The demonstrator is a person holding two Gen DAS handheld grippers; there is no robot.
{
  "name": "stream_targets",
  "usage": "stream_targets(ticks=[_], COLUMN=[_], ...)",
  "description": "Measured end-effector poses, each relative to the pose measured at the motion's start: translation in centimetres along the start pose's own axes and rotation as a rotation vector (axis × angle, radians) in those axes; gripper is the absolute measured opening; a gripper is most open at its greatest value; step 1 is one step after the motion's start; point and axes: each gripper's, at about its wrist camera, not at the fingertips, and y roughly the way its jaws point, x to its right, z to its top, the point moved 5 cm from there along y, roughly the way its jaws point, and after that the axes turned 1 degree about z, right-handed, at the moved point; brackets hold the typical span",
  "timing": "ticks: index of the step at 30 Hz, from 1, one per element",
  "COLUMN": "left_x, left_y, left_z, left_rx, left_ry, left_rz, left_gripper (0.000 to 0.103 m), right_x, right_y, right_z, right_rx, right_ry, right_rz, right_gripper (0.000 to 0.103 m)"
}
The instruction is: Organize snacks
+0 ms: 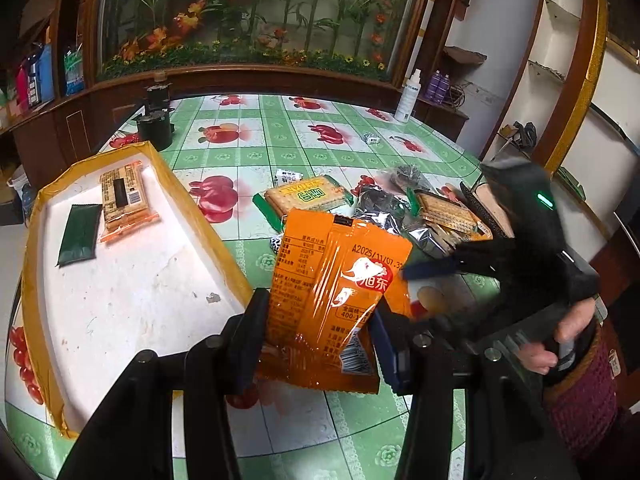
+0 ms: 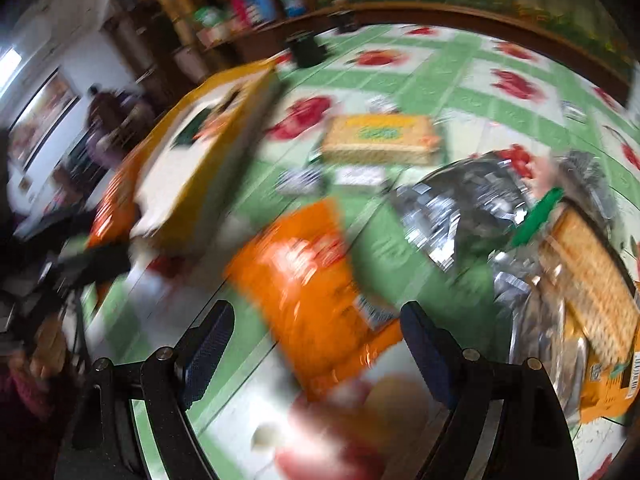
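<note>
My left gripper (image 1: 316,336) is shut on an orange snack packet (image 1: 332,292) and holds it above the table, just right of the white box with yellow tape edges (image 1: 132,280). The box holds a dark green packet (image 1: 79,234) and an orange biscuit pack (image 1: 124,198). My right gripper (image 2: 316,344) is open and empty; its view is blurred. It shows in the left wrist view (image 1: 432,268) to the right of the held packet. Another orange packet (image 2: 308,284) lies on the table in front of it. A pile of biscuit packs (image 1: 308,196) and silver bags (image 1: 384,208) lies behind.
The table has a green and white fruit-patterned cloth (image 1: 304,136). Dark pots (image 1: 154,128) stand at the far left, a white spray bottle (image 1: 408,98) at the far right. A small die (image 1: 372,139) lies mid-table. A wooden cabinet runs behind.
</note>
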Motion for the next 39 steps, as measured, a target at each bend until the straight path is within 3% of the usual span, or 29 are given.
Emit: stream_targets(ticks=[2, 4, 8, 13, 15, 17, 19, 24, 32, 39], left_x=[-0.1, -0.1, -0.2, -0.2, -0.1, -0.1, -0.1, -0.2, -0.8, -1.7], left_y=[-0.1, -0.4, -0.6, -0.6, -0.7, -0.7, -0.7, -1.0, -1.7, -2.1], left_z=[0.0, -0.1, -0.1, -0.1, -0.1, -0.1, -0.1, 0.1, 0.4, 0.5], left_rx=[-0.001, -0.001, 0.0, -0.001, -0.001, 0.0, 0.001, 0.009, 0.028, 0.04], left_ry=[-0.003, -0.004, -0.009, -0.01, -0.009, -0.01, -0.008, -0.019, -0.04, -0.057], left_rz=[0.005, 0.013, 0.011, 0.011, 0.014, 0.011, 0.017, 0.02, 0.033, 0.036], left_gripper=[0.048, 0.048, 0.048, 0.048, 0.048, 0.048, 0.048, 0.048, 0.048, 0.048], right_x=[-2.4, -3.2, -2.0, -1.5, -1.0, -1.2, -0.8, 0.3, 0.9, 2.0], right_y=[-0.9, -1.4, -0.9, 1.1, 1.9, 1.7, 1.2, 0.5, -2.7, -3.6], right_z=[-1.0, -1.0, -0.1, 0.6, 0.2, 0.1, 0.0, 0.2, 1.4, 1.8], right_rx=[0.003, 0.043, 0.088, 0.081, 0.045, 0.069, 0.076, 0.104, 0.243, 0.28], right_ry=[-0.132, -0.171, -0.133, -0.13, -0.125, -0.147, -0.106, -0.035, 0.076, 0.144], right_rz=[0.033, -0.003, -0.118, -0.154, -0.172, -0.209, -0.154, -0.16, -0.081, -0.067], right_gripper=[0.088, 0.088, 0.088, 0.088, 0.081, 0.051, 0.042, 0.039, 0.039, 0.039])
